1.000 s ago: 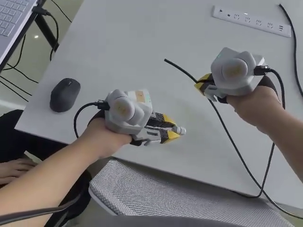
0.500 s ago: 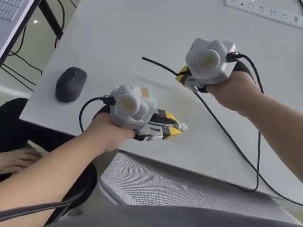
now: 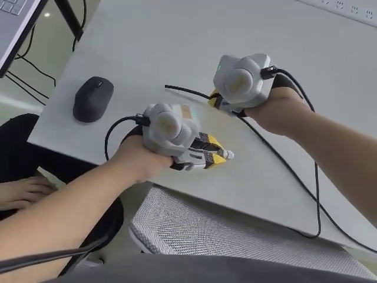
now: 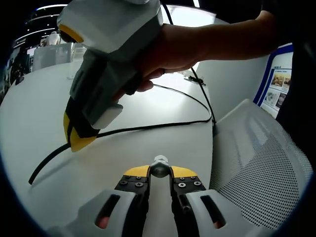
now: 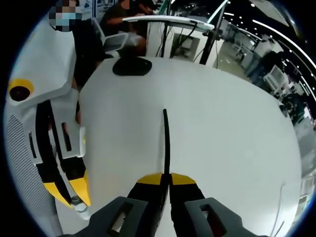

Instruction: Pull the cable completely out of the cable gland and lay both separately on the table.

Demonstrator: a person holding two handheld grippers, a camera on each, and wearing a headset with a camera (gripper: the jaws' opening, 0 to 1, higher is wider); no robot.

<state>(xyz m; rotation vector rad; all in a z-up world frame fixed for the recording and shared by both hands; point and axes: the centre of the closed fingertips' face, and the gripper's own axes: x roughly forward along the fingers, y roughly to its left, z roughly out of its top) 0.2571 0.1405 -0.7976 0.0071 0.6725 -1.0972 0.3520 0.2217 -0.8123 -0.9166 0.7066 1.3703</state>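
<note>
My left tool (image 4: pixel 159 173) pinches the small, hard cable gland (image 4: pixel 159 164) just over the worktop (image 3: pixel 177 47). My right tool (image 5: pixel 167 178) is closed on the thin cable (image 5: pixel 166 140) near its free end. It looks light and floppy.

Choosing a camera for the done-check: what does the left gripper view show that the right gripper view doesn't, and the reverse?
Left gripper view: the hand gripping the right claw, and a poster. Right gripper view: the mouse near the table edge. Both: the table, the cable shut in the right claw with its free end bare, and the gland shut in the left claw, apart from the cable.
</note>
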